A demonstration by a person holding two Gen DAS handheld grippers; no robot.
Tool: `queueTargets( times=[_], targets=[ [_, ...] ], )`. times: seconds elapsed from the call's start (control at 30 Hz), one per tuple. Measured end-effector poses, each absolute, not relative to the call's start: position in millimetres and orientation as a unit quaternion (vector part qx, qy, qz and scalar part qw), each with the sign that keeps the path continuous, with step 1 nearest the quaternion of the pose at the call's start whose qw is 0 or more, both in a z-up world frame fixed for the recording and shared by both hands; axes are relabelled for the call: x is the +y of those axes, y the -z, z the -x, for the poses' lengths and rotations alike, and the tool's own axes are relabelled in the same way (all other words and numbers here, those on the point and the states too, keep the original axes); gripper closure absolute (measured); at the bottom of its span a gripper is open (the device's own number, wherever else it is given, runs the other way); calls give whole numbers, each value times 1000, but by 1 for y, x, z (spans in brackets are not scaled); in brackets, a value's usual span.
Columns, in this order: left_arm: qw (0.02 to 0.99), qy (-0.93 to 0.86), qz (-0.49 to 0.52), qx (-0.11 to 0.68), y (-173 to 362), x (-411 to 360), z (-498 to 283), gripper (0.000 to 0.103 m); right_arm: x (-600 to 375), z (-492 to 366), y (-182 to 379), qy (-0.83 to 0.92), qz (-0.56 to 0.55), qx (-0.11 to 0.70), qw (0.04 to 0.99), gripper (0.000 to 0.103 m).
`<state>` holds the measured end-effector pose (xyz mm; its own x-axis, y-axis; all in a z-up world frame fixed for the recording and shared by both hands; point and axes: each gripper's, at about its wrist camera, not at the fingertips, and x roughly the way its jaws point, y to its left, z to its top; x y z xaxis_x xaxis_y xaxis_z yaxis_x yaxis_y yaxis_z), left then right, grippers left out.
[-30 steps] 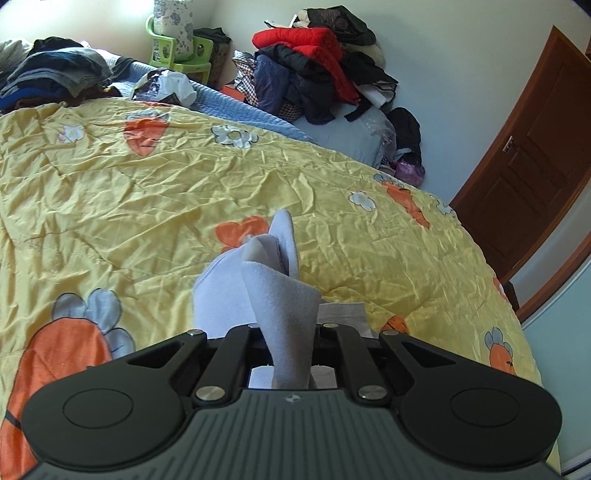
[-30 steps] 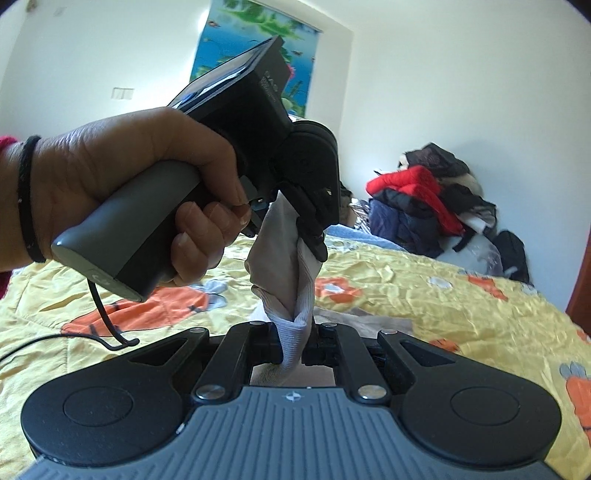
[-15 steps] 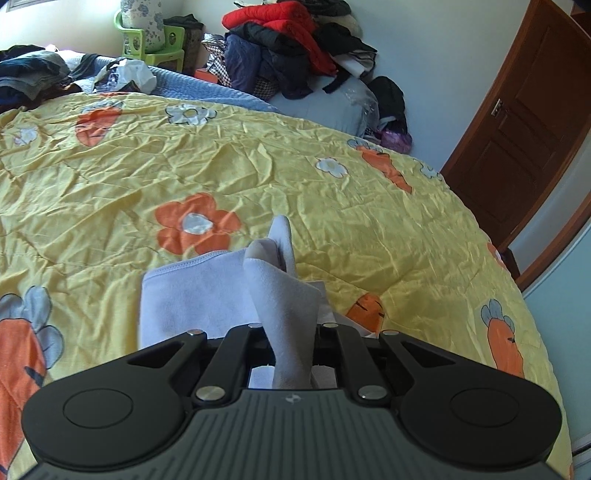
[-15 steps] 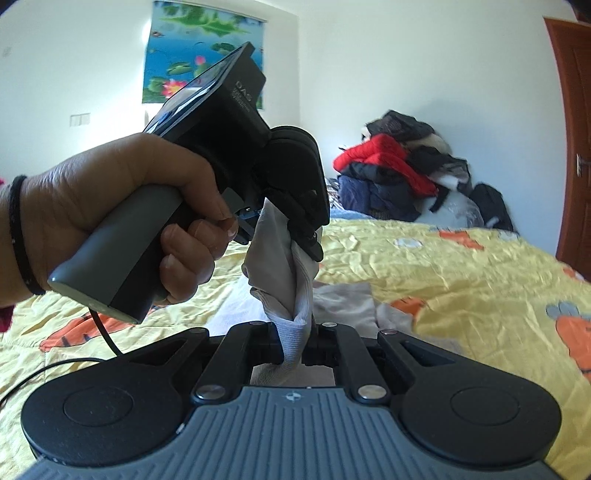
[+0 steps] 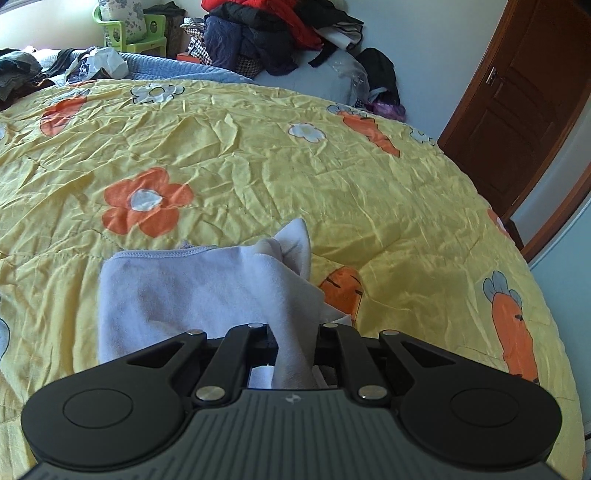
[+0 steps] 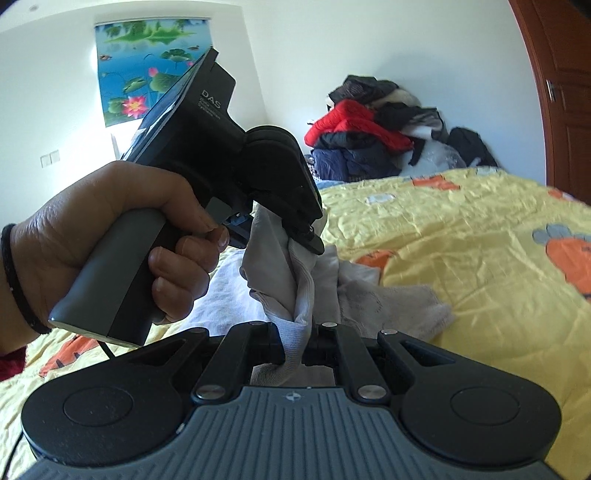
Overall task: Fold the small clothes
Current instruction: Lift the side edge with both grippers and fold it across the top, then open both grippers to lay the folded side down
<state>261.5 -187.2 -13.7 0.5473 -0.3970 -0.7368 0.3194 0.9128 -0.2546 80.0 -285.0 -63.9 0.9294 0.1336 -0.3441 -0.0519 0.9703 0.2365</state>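
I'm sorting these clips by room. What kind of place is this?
Most likely a home bedroom: a bed under a yellow quilt with flower and carrot prints, a heap of clothes against the wall, and a brown wooden door.

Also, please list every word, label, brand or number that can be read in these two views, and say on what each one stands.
"DAS": white letters on the side of the black device held in the hand, right wrist view.
Small white lines under "DAS": too small and blurred to read.
Small emblem on each grey claw housing: a symbol, no letters.
Poster: lotus picture, no text seen.
Quilt, clothes pile, door: no text.
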Motion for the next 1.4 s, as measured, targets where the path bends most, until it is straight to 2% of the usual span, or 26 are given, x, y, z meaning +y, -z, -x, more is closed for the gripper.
queueTargets(
  times=[0.4, 0.5, 0.6, 0.67, 0.73, 0.87, 1.1, 1.27, 1.3, 1.37, 1.4],
  targets=[
    [872, 193, 52, 447, 15, -192, -270, 91, -296, -87, 73, -52, -152, 209, 965, 92],
    [876, 193, 53, 439, 11, -193, -272, 86, -300, -90, 74, -53, -166, 219, 960, 91],
    [887, 194, 51, 415, 4, -193, -268, 69, -305, -91, 76, -56, -186, 229, 954, 89],
    [897, 194, 48, 394, -2, -192, -264, 32, -307, -93, 77, -57, -195, 232, 951, 85],
    [911, 185, 47, 366, -9, -188, -259, 23, -308, -94, 78, -58, -196, 235, 950, 84],
    [921, 182, 32, 343, -18, -178, -253, 23, -306, -95, 80, -58, -190, 238, 951, 84],
    [923, 155, 25, 351, -5, -139, -234, 23, -315, -98, 82, -67, -218, 247, 942, 79],
    [924, 147, 64, 348, -5, -110, -226, 23, -327, -100, 85, -64, -260, 244, 932, 75],
    [924, 147, 74, 345, -8, -106, -226, 23, -329, -100, 85, -62, -267, 244, 930, 74],
    [927, 145, 97, 333, -16, -100, -227, 23, -332, -101, 87, -53, -276, 246, 928, 59],
    [928, 145, 106, 327, -20, -97, -227, 23, -334, -102, 88, -52, -281, 247, 926, 57]
  ],
)
